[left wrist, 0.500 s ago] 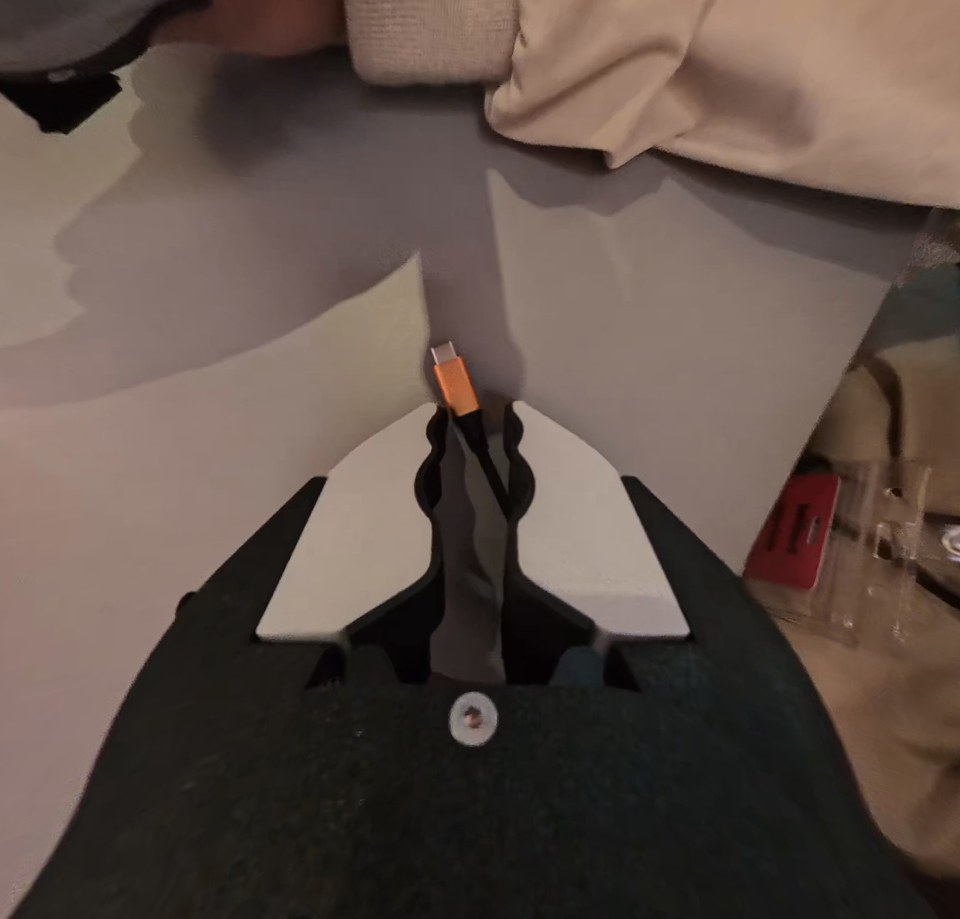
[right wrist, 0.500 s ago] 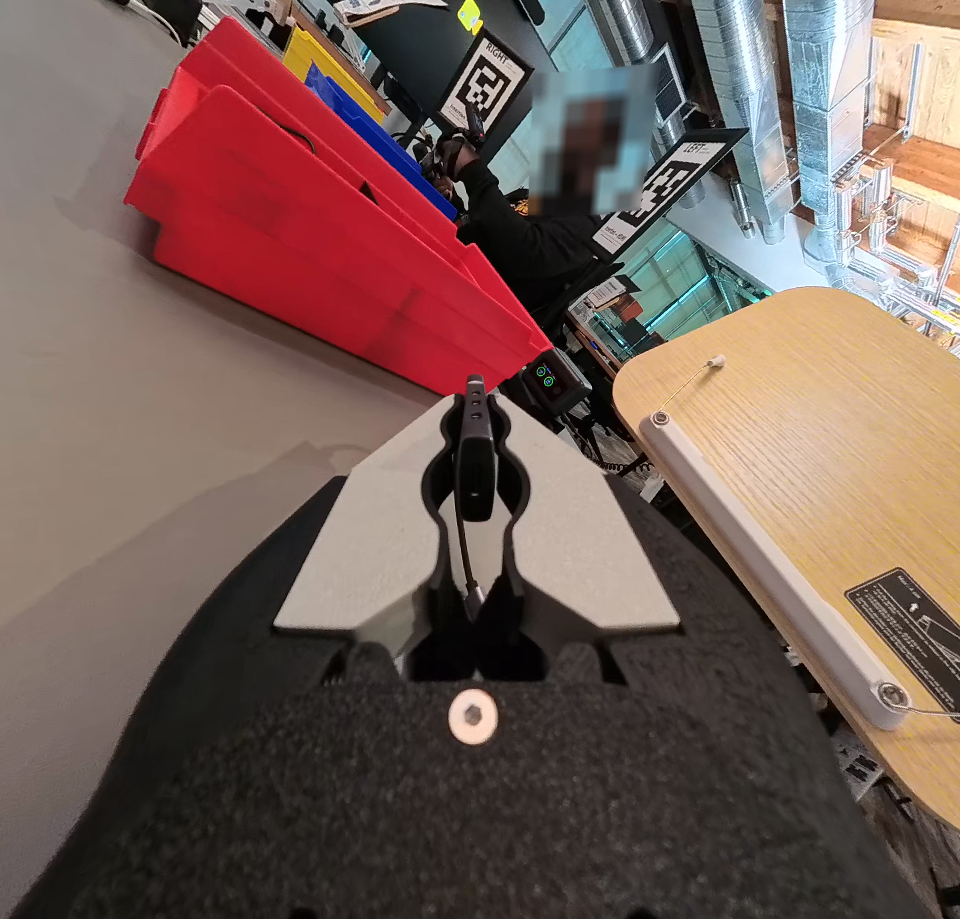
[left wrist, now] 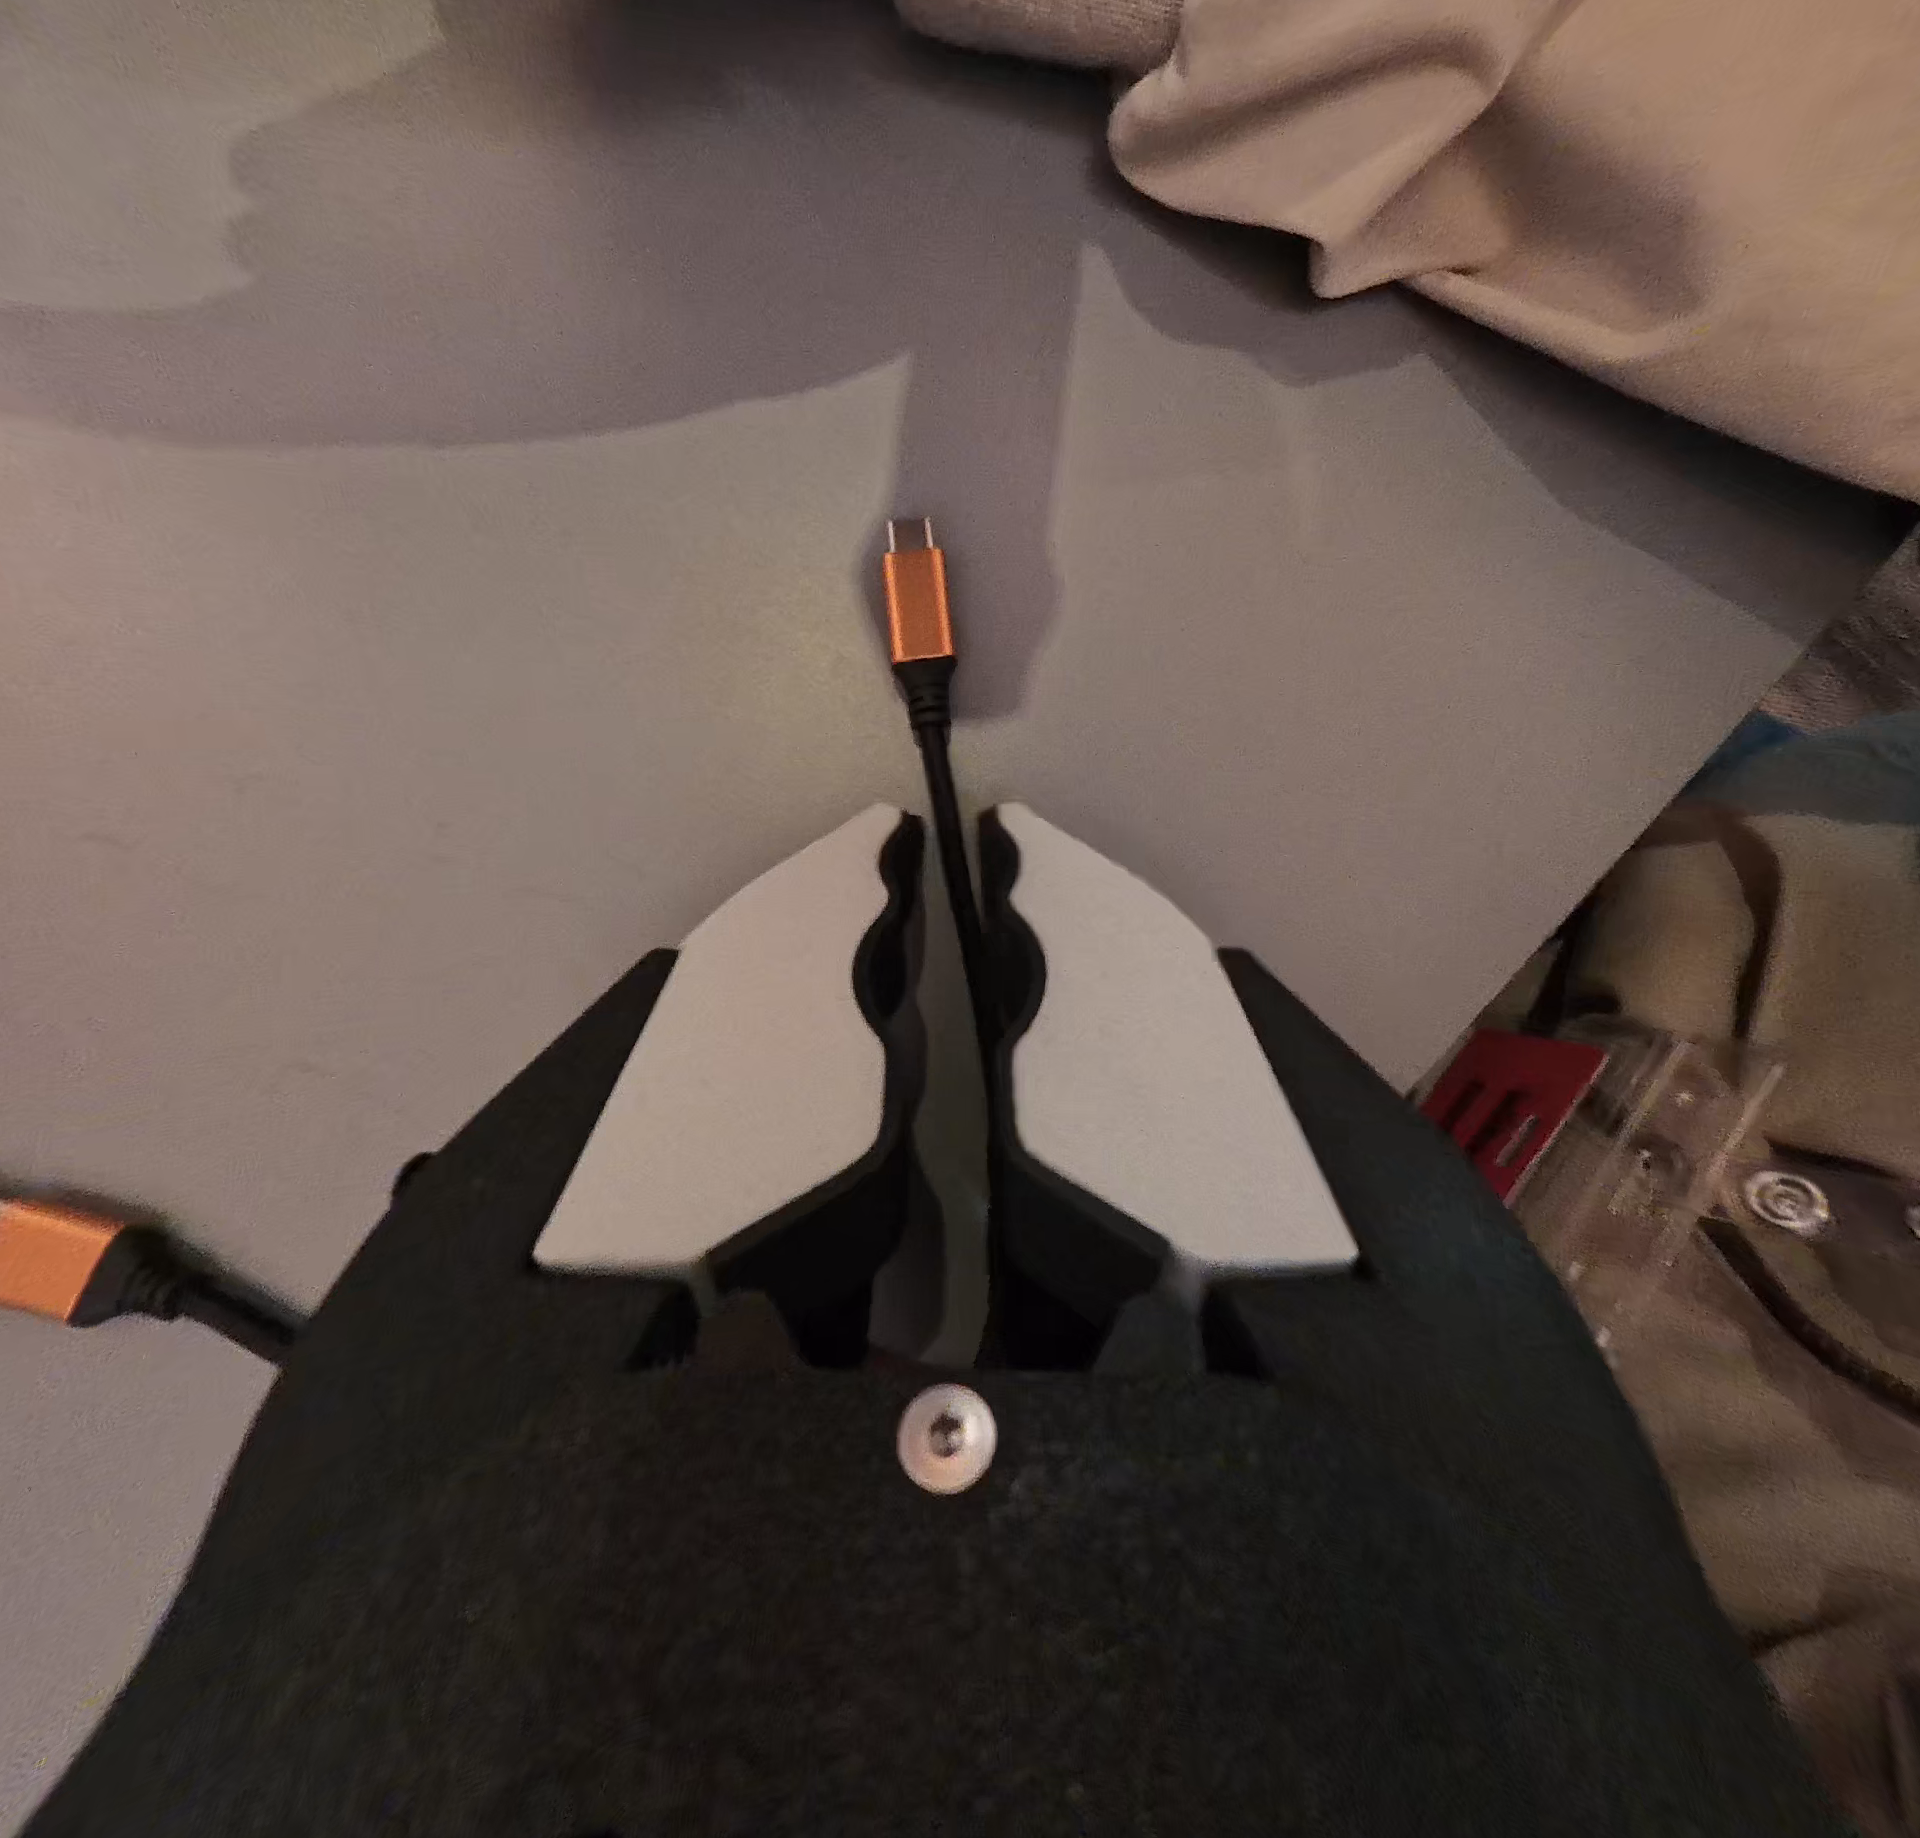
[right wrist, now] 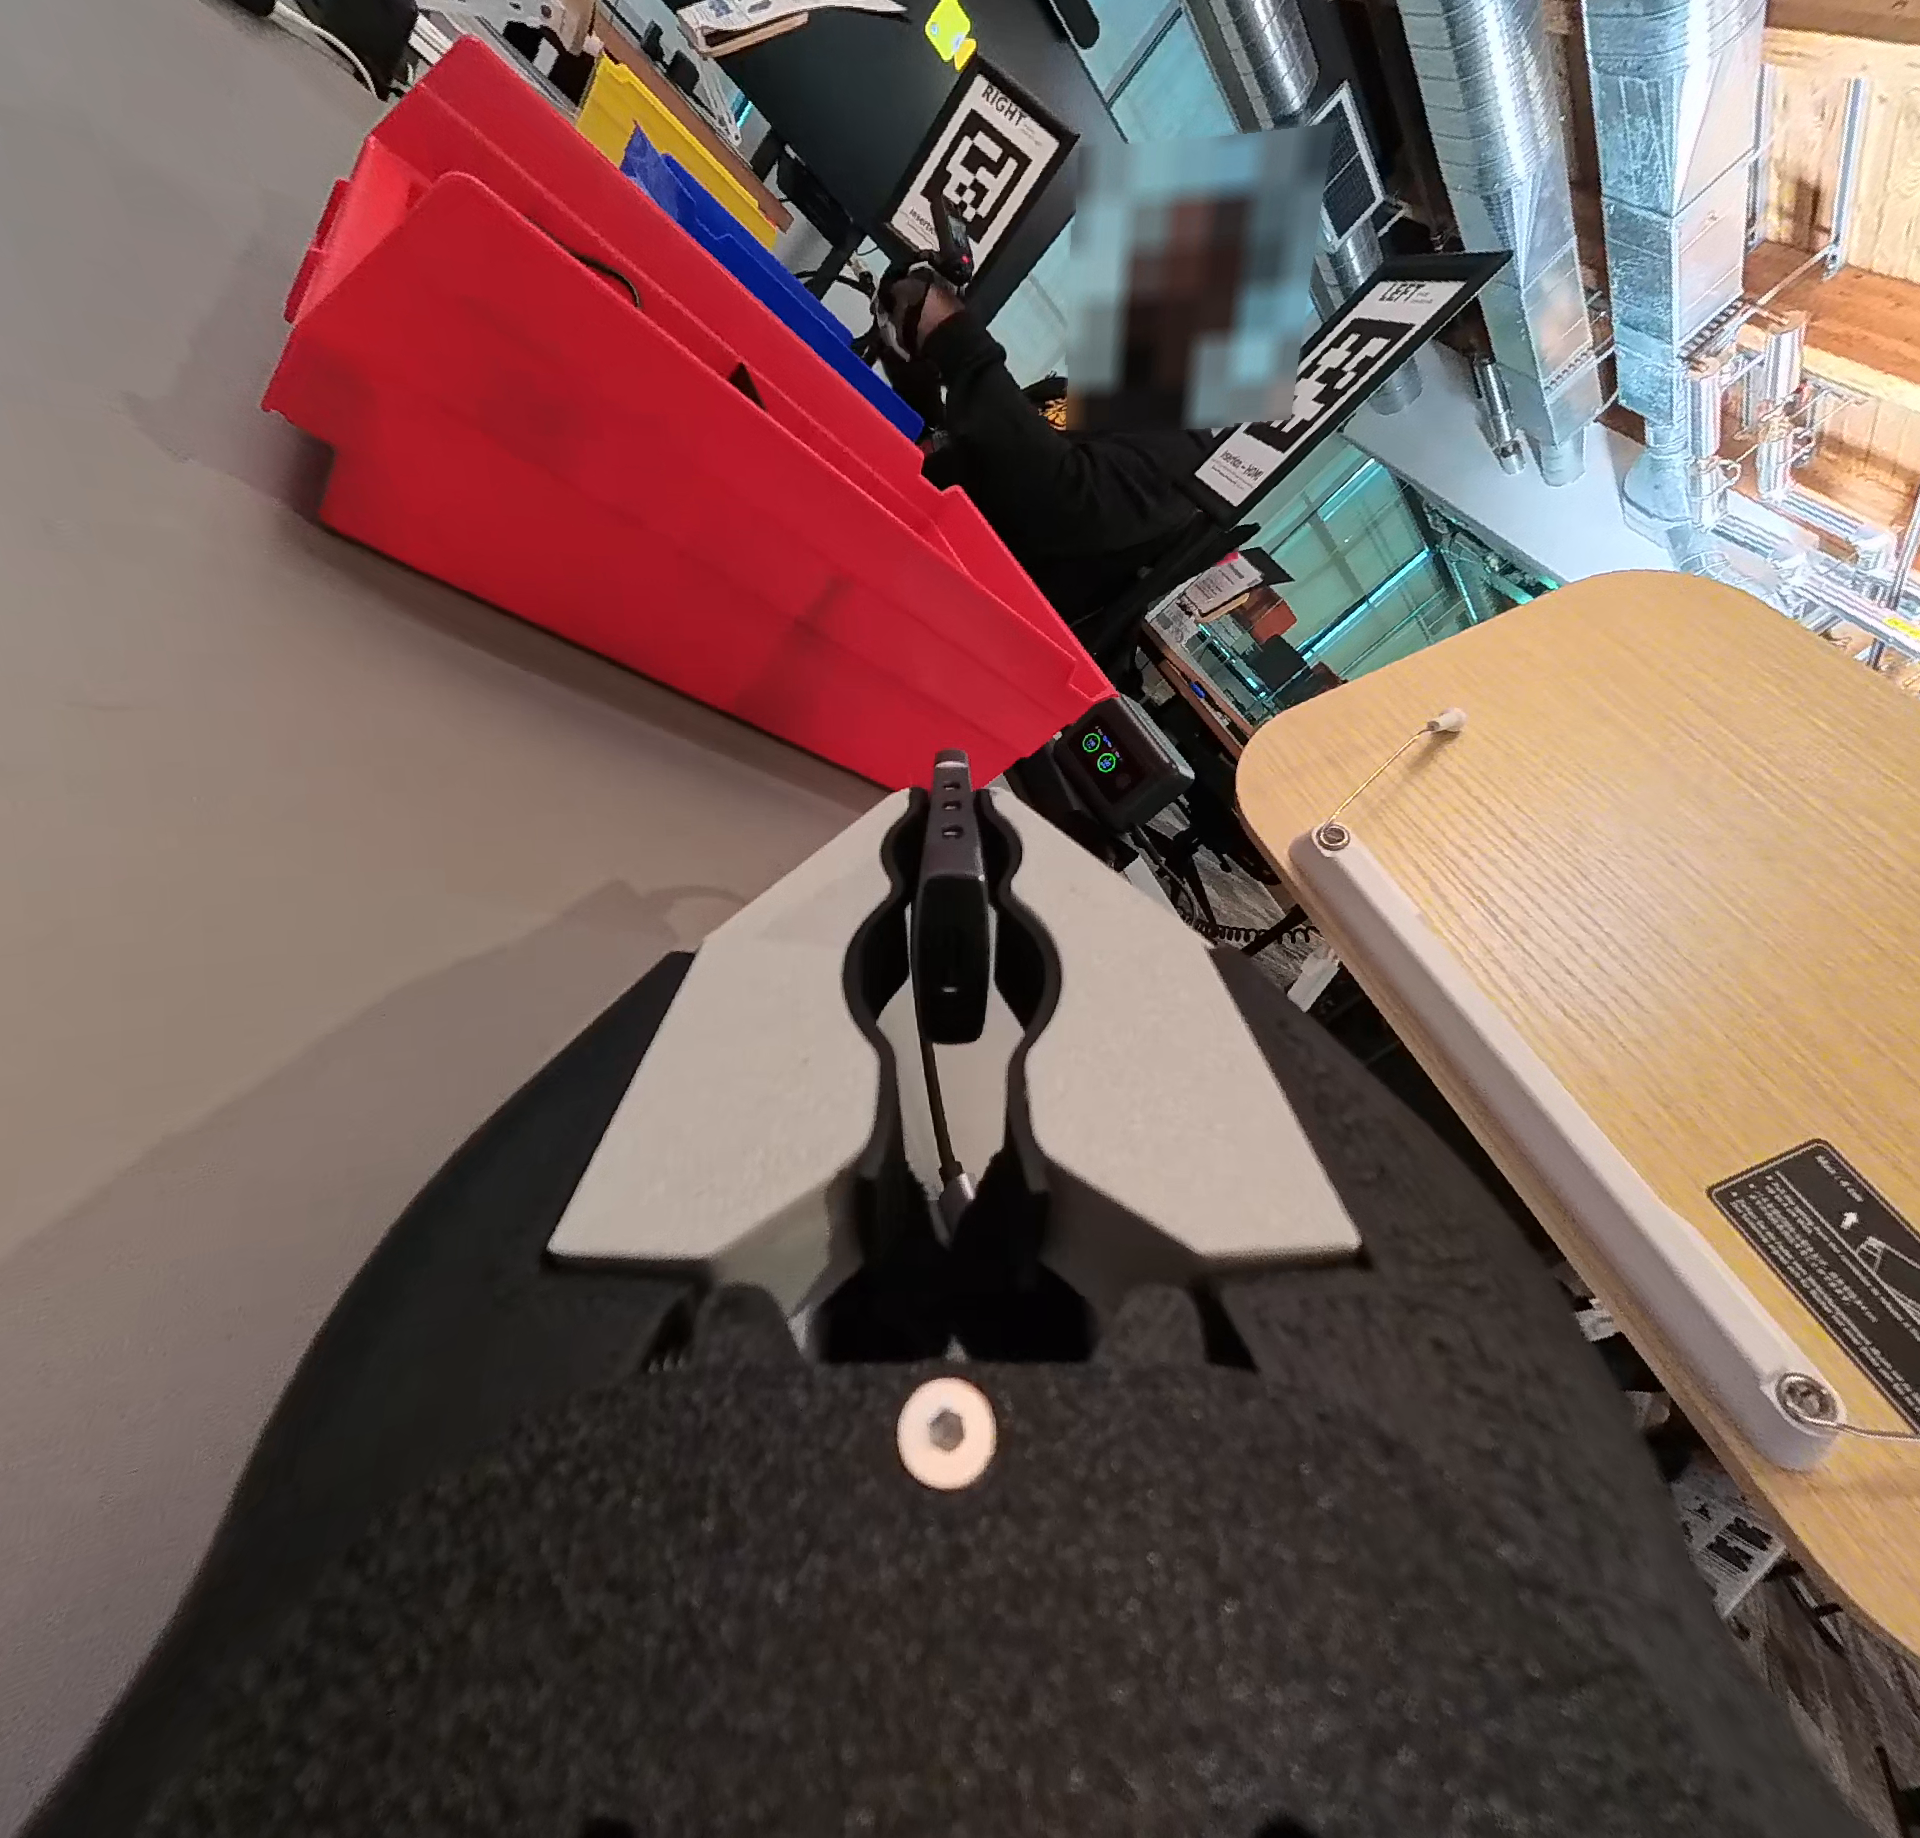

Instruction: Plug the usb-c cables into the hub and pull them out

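My left gripper (left wrist: 953, 820) is shut on the black cable (left wrist: 951, 853) of a USB-C lead. Its orange plug (left wrist: 916, 604) sticks out well past the fingertips, above the grey table (left wrist: 416, 749), metal tip pointing away. A second orange plug (left wrist: 52, 1258) with black cable lies at the left edge, beside the gripper body. My right gripper (right wrist: 951, 796) is shut on the dark grey hub (right wrist: 948, 947), held edge-on with its row of ports just past the fingertips. The hub's own short cable (right wrist: 935, 1113) runs back between the fingers.
A beige sleeve (left wrist: 1558, 178) reaches over the table's far right. The table edge (left wrist: 1558, 957) runs diagonally at right, with a clear plastic piece and red part (left wrist: 1507, 1102) beyond. Red bins (right wrist: 623, 500) stand on the table; a wooden tabletop (right wrist: 1610, 905) and a person in black (right wrist: 1039, 458) lie beyond. The left gripper's tips are roughly 25 cm from the right gripper's.
The left fingers have narrowed onto the cable, and the orange plug now sits farther beyond the tips. A second orange plug has come into view at lower left. The right gripper still holds the hub.
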